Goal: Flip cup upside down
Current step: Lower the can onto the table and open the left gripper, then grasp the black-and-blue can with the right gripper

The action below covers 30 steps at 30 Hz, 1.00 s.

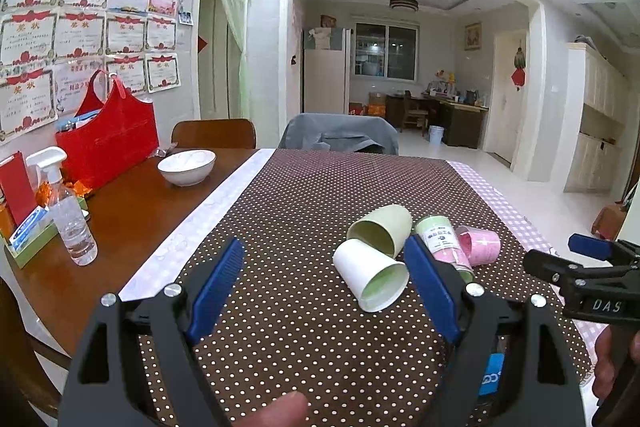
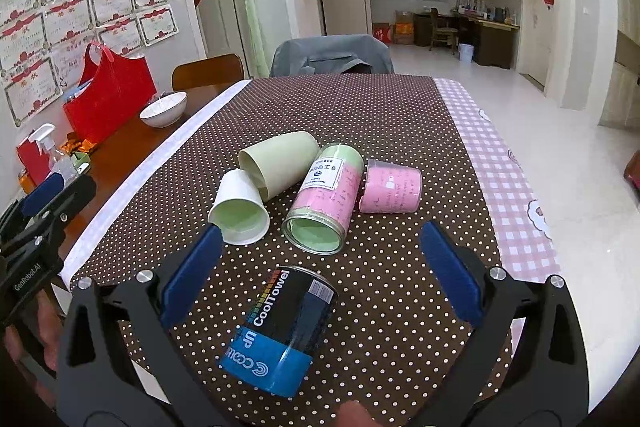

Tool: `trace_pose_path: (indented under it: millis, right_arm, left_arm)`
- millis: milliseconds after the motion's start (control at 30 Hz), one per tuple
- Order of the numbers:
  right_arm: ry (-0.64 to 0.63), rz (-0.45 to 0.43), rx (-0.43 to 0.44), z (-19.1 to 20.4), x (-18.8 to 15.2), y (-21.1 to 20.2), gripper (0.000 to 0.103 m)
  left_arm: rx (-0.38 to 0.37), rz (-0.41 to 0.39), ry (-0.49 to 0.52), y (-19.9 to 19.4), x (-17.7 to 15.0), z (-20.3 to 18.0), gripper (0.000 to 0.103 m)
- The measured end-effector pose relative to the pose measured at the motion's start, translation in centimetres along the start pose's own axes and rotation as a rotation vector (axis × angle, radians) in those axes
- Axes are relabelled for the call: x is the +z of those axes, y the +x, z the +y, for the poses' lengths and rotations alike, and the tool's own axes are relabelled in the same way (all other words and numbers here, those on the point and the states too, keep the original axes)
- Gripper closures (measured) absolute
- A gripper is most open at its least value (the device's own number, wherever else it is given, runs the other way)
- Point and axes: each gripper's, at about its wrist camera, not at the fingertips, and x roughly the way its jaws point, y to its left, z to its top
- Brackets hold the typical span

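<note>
Several cups lie on their sides on the brown dotted cloth point(image 2: 380, 115). A white paper cup point(image 1: 370, 277) point(image 2: 239, 211) rests against a pale green cup point(image 1: 382, 229) point(image 2: 278, 163). Beside them lie a clear cup with pink and green lining point(image 2: 326, 197) point(image 1: 442, 241) and a small pink cup point(image 2: 391, 187) point(image 1: 480, 245). A black and blue CoolTowel can point(image 2: 280, 331) lies between my right gripper's point(image 2: 322, 273) open fingers, untouched. My left gripper point(image 1: 326, 285) is open above the cloth; its right finger point(image 1: 430, 283) is close beside the white cup.
On the bare wooden table at the left stand a white bowl point(image 1: 187, 166), a red bag point(image 1: 108, 139), a spray bottle point(image 1: 70, 211) and a red box. Two chairs point(image 1: 340, 135) stand at the far edge. A pink checked cloth point(image 2: 500, 163) covers the right side.
</note>
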Motion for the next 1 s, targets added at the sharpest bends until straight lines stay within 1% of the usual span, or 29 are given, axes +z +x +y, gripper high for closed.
trace_pose_path:
  millis: [200, 267, 333, 433, 667, 767, 900, 1000]
  right_arm:
    - [-0.019, -0.006, -0.012, 0.7, 0.5, -0.3, 0.006]
    - [-0.014, 0.018, 0.018, 0.7, 0.6, -0.2, 0.006]
    - [0.011, 0.064, 0.059, 0.5, 0.7, 0.5, 0.006]
    - [0.050, 0.145, 0.096, 0.1, 0.6, 1.7, 0.006]
    - [0.125, 0.361, 0.138, 0.0, -1.0, 5.2, 0.006]
    - [0.121, 0.416, 0.127, 0.4, -1.6, 6.4, 0.006]
    - [0.133, 0.464, 0.112, 0.7, -2.1, 7.8, 0.006]
    - [0.200, 0.538, 0.152, 0.4, -2.7, 9.2, 0.007]
  left_arm:
    - [0.019, -0.016, -0.020, -0.2, 0.2, 1.0, 0.021]
    - [0.022, -0.018, -0.022, -0.2, 0.1, 1.2, 0.022]
    - [0.021, -0.016, -0.024, -0.1, 0.0, 1.3, 0.021]
    - [0.014, -0.006, -0.022, 0.2, -0.4, 1.4, 0.021]
    - [0.005, 0.005, -0.010, 0.7, -1.5, 1.4, 0.022]
    - [0.001, 0.022, -0.017, 1.1, -2.0, 1.8, 0.021]
    - [0.007, 0.039, -0.030, 1.7, -2.6, 2.4, 0.022]
    - [0.004, 0.055, -0.027, 2.1, -3.1, 2.6, 0.022]
